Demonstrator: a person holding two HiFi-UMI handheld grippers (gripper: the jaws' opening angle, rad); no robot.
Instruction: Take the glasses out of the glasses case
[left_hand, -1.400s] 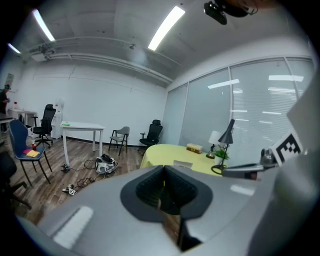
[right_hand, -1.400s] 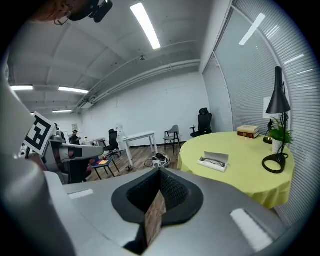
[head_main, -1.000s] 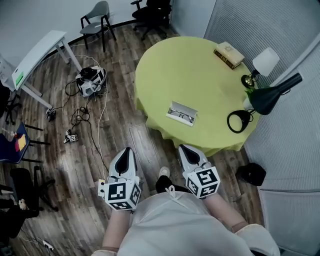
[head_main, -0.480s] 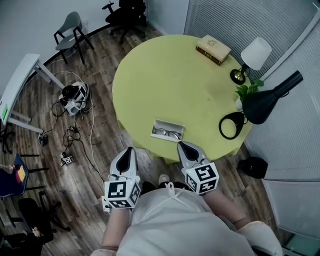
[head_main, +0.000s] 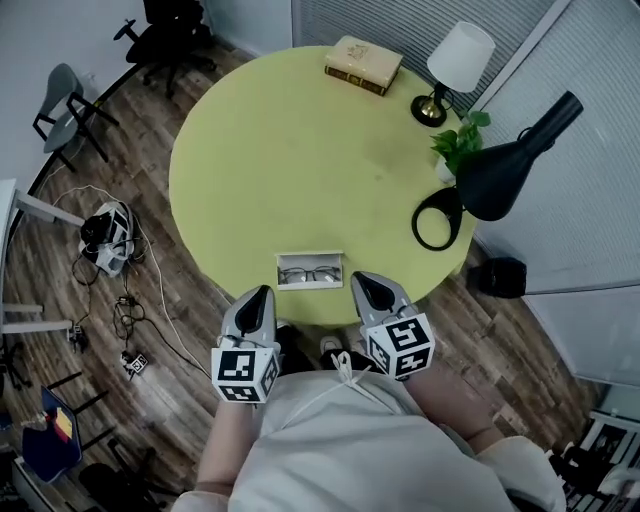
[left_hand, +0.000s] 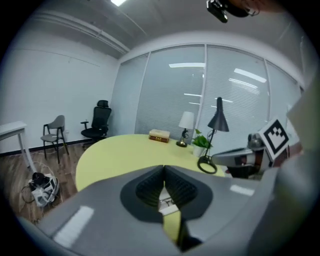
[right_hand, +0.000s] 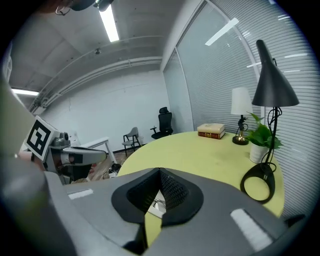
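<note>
An open white glasses case (head_main: 310, 271) lies at the near edge of the round yellow table (head_main: 250, 150), with dark-framed glasses (head_main: 308, 273) inside it. My left gripper (head_main: 259, 293) is shut and hangs over the floor just short of the table edge, left of the case. My right gripper (head_main: 361, 279) is also shut, at the table edge right of the case. Neither touches the case. In the left gripper view the shut gripper (left_hand: 163, 170) hides most of the case (left_hand: 167, 202). The right gripper view shows the same past its shut gripper (right_hand: 159, 172).
At the table's far side are a book (head_main: 363, 64), a white-shaded lamp (head_main: 455, 60) and a small plant (head_main: 455, 142). A black desk lamp (head_main: 490, 185) stands at the right edge. Chairs (head_main: 70, 115) and a cable tangle (head_main: 108, 228) are on the wood floor to the left.
The person has stepped up to the table. The case, formerly well ahead of both grippers, now lies just in front of and between them. Both grippers stay shut.
</note>
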